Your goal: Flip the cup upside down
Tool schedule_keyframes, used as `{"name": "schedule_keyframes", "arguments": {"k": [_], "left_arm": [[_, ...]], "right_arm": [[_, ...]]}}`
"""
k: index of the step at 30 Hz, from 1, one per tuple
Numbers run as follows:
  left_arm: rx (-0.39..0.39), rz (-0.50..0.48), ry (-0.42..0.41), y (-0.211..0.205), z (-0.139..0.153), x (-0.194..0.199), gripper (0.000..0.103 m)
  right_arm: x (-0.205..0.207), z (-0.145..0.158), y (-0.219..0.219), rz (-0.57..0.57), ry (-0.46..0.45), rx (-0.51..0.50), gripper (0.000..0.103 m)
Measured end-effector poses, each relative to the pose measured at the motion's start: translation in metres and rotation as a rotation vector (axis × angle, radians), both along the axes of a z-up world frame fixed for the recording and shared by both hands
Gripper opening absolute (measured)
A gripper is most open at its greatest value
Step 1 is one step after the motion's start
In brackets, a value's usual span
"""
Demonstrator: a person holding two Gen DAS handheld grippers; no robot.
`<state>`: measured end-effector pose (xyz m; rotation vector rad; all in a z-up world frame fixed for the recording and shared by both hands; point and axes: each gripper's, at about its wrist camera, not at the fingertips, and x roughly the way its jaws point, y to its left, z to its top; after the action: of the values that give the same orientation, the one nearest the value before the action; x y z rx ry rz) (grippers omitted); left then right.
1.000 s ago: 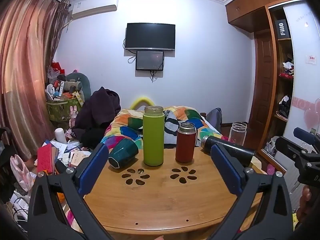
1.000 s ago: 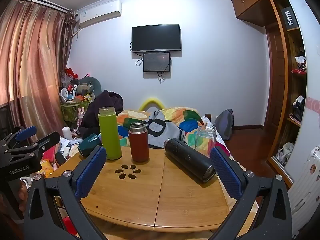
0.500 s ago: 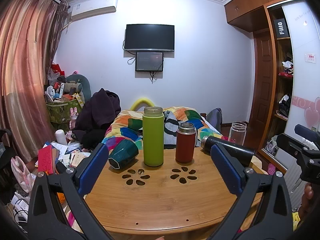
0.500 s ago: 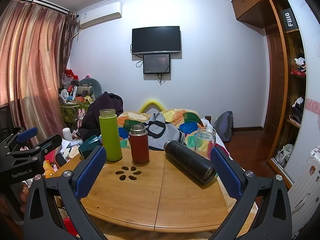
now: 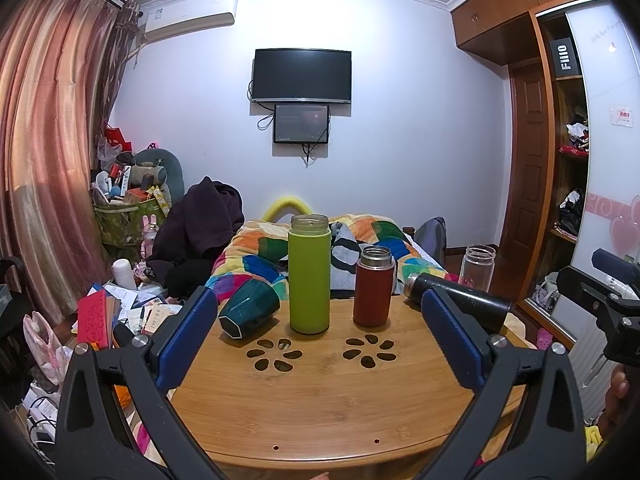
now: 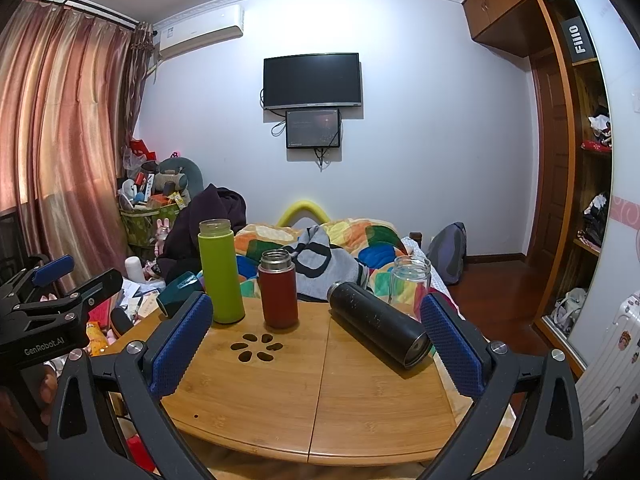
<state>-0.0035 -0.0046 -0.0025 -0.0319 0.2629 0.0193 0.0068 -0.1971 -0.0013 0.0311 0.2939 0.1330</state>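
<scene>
The task names one cup among several vessels, and we take it to be the dark green cup (image 5: 249, 309), which lies on its side at the left rear of the round wooden table (image 5: 320, 400), base toward us, just beside the upright lime-green bottle (image 5: 310, 274). Further right stand the red flask (image 5: 374, 286), a black flask (image 6: 378, 322) on its side and a clear jar (image 6: 411, 286). We judge the task at its very start: nothing is grasped. The left gripper (image 5: 320, 336) and right gripper (image 6: 316, 344) both hover at the near edge, jaws spread wide and empty. Next we need the left gripper to reach forward and left, straddle the cup's body and close. Against the frames a second ago, almost nothing differs; both views have barely drifted.
</scene>
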Motion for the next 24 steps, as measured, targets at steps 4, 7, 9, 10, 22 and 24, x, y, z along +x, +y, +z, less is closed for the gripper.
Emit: {"name": "schedule_keyframes", "arguments": {"k": [4, 7, 9, 10, 22, 24], "left_arm": [[-0.001, 0.002, -0.003, 0.0013, 0.0002, 0.0003, 0.103], [-0.002, 0.006, -0.006, 0.0022, -0.0001, 0.0003, 0.103], [-0.001, 0.006, -0.007, 0.0013, -0.0002, 0.0004, 0.103], [-0.001, 0.007, -0.007, 0.0014, -0.0001, 0.0004, 0.103], [0.005, 0.019, -0.019, 0.0037, 0.0021, -0.0015, 0.103], [0.005, 0.019, -0.020, 0.0037, 0.0024, -0.0016, 0.103]], "right_arm": [[-0.0007, 0.0041, -0.0008, -0.002, -0.004, 0.003, 0.103], [-0.0001, 0.0046, -0.0009, -0.002, -0.005, 0.003, 0.103], [-0.0004, 0.0042, -0.0007, -0.002, -0.006, 0.002, 0.103], [-0.0002, 0.0045, -0.0009, -0.002, -0.007, 0.002, 0.103], [-0.0006, 0.0070, -0.0028, -0.004, -0.019, 0.001, 0.103], [-0.0019, 0.0068, -0.0027, -0.005, -0.021, 0.000, 0.103]]}}
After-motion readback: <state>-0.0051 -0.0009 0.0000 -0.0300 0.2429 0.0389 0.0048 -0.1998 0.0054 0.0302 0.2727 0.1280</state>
